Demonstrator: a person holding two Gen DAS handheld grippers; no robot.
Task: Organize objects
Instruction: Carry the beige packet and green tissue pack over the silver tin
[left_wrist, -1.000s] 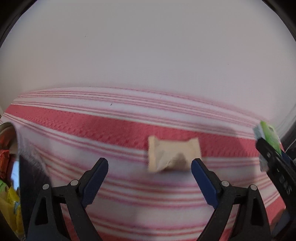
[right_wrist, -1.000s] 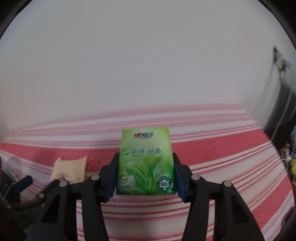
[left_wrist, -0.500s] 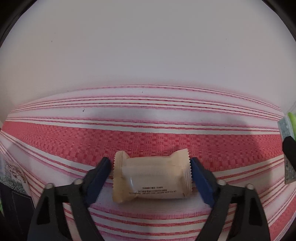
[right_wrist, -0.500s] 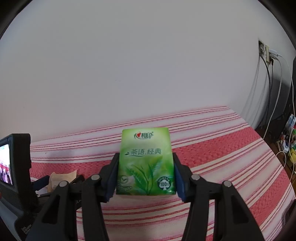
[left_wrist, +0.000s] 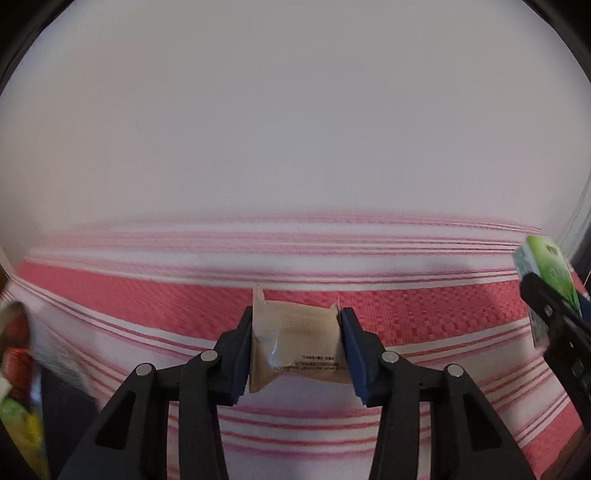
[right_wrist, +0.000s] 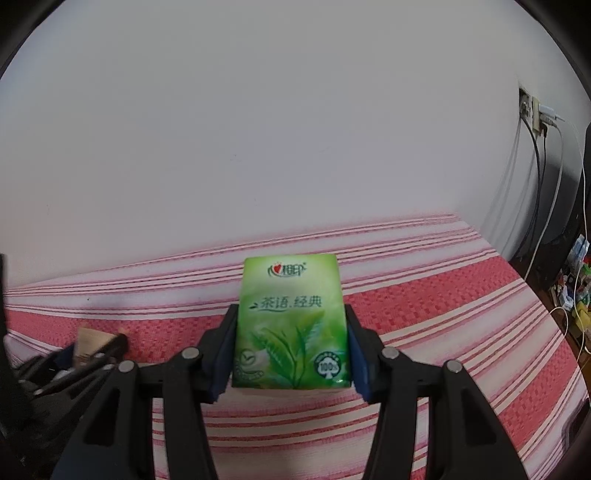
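Closing across its crimped ends, your left gripper (left_wrist: 296, 347) pinches the light, crushable beige snack packet (left_wrist: 298, 345), so squeeze gently; your right gripper (right_wrist: 291, 352) firmly clamps the soft green tissue pack (right_wrist: 291, 325) by its sides.

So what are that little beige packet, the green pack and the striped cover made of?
The beige packet, between the closing left fingers, looks like thin matte plastic film: it creases, glints, and has a crimped end. The green pack seems to be glossy soft plastic wrap, printed with leaves, probably around tissues. The striped cover looks like woven cloth, with a checked weave in the red bands.
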